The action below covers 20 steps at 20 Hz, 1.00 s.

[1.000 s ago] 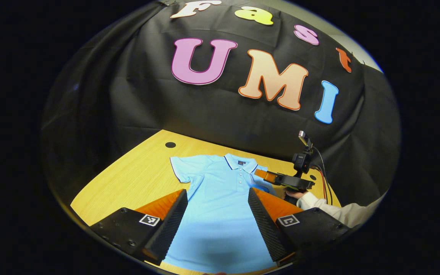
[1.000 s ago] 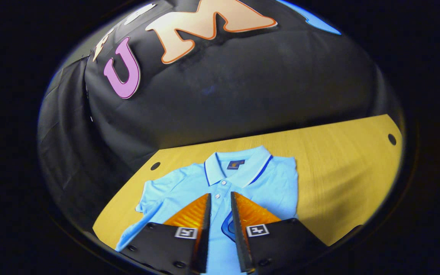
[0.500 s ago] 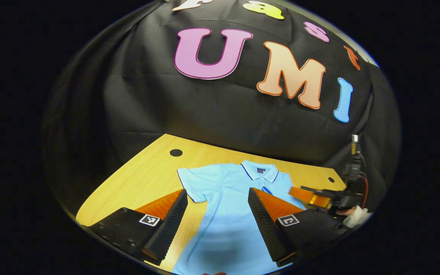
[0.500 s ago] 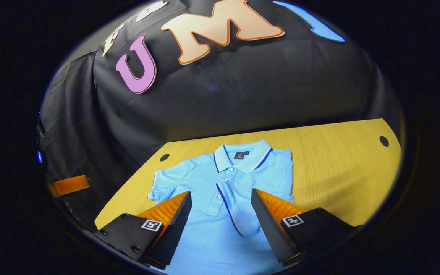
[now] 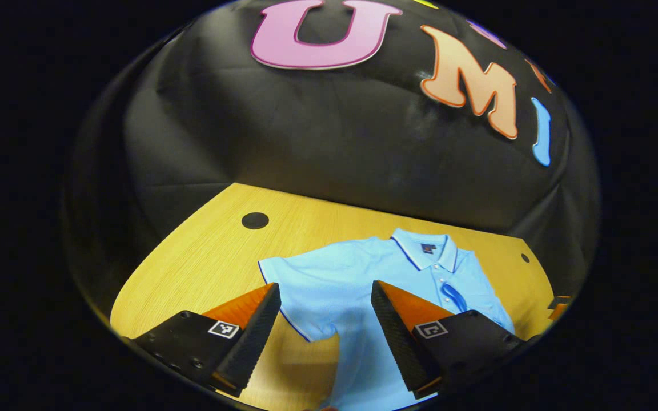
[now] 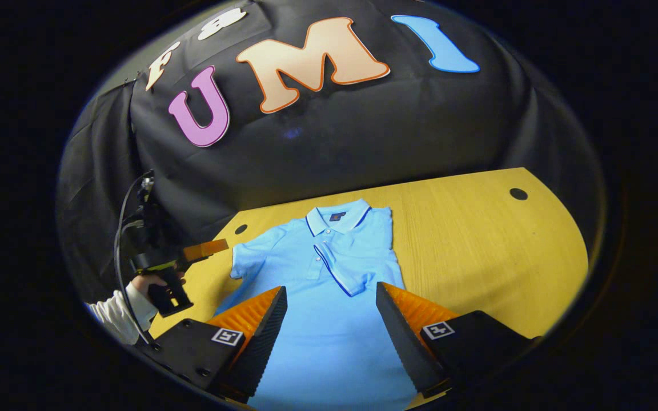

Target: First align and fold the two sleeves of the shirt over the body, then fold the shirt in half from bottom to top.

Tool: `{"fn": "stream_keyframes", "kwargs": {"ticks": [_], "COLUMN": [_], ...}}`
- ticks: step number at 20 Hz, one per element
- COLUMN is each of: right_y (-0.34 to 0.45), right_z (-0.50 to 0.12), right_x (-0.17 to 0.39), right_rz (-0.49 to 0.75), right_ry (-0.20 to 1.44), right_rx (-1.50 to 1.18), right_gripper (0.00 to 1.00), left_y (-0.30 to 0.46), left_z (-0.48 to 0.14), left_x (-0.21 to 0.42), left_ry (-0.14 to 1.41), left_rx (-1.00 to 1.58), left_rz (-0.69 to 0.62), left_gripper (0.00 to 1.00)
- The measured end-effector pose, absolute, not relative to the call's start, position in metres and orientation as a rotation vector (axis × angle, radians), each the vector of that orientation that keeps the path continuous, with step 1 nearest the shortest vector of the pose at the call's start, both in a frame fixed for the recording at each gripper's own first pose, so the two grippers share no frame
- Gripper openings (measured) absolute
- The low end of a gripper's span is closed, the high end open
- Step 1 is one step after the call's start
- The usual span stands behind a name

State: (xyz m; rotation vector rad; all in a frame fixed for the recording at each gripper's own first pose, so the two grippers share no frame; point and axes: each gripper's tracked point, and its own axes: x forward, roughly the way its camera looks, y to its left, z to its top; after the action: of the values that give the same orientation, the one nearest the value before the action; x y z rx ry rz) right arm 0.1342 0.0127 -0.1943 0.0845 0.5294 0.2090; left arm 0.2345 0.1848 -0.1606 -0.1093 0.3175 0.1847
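A light blue polo shirt [image 6: 329, 319] lies flat on the yellow wooden table [image 6: 477, 240], collar toward the wall. Its right sleeve [image 6: 343, 274] is folded over the chest, while the left sleeve [image 6: 249, 260] is spread out to the side. My right gripper [image 6: 332, 311] stands open above the shirt's body, holding nothing. In the left gripper view the shirt [image 5: 386, 274] runs to the right, and my left gripper [image 5: 326, 311] is open over the spread left sleeve [image 5: 306, 285]. The right gripper view has the left gripper [image 6: 203, 250] beside that sleeve, held by a hand [image 6: 155, 282].
Round cable holes sit in the tabletop [image 5: 203, 262] near the wall: one left of the shirt [image 5: 255, 220] and one at the right [image 6: 518, 193]. Bare wood lies on both sides of the shirt. The black cloth wall rises right behind the table.
My right gripper opened, left the right sleeve lying on the chest and drew back. My left gripper swung left, from over the shirt's body to over the left sleeve.
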Motion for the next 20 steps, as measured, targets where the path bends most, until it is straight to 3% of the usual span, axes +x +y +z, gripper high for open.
{"fn": "stream_keyframes", "kwargs": {"ticks": [3,4,5,7,8,9,10,13,15,20], "right_y": [0.009,0.009,0.007,0.001,-0.005,-0.011,-0.016,-0.025,-0.029,-0.037], "right_z": [-0.182,-0.179,-0.177,-0.174,-0.174,-0.175,-0.175,-0.174,-0.173,-0.167], "right_x": [0.119,0.115,0.112,0.106,0.103,0.1,0.097,0.092,0.087,0.08], "right_rz": [0.169,0.152,0.137,0.107,0.087,0.071,0.054,0.02,0.006,-0.014], "right_ry": [0.504,0.497,0.494,0.481,0.481,0.484,0.488,0.489,0.494,0.488], "right_rx": [0.092,0.114,0.136,0.166,0.168,0.169,0.171,0.202,0.221,0.215], "right_gripper": [0.98,0.93,0.98,0.93,0.98,0.93,0.98,0.98,0.98,0.98], "left_y": [0.204,0.209,0.214,0.22,0.222,0.223,0.224,0.227,0.237,0.225], "left_z": [-0.18,-0.187,-0.194,-0.205,-0.211,-0.215,-0.219,-0.22,-0.222,-0.223], "left_x": [0.258,0.263,0.267,0.271,0.273,0.274,0.273,0.274,0.274,0.278], "left_ry": [0.355,0.369,0.388,0.417,0.432,0.445,0.458,0.466,0.47,0.455], "left_rx": [-0.128,-0.125,-0.115,-0.097,-0.088,-0.081,-0.072,-0.041,-0.012,-0.033], "left_rz": [0.192,0.196,0.2,0.204,0.204,0.205,0.206,0.216,0.246,0.223], "left_gripper": [0.95,0.95,0.95,0.95,0.95,0.95,0.95,0.93,0.86,0.29]}}
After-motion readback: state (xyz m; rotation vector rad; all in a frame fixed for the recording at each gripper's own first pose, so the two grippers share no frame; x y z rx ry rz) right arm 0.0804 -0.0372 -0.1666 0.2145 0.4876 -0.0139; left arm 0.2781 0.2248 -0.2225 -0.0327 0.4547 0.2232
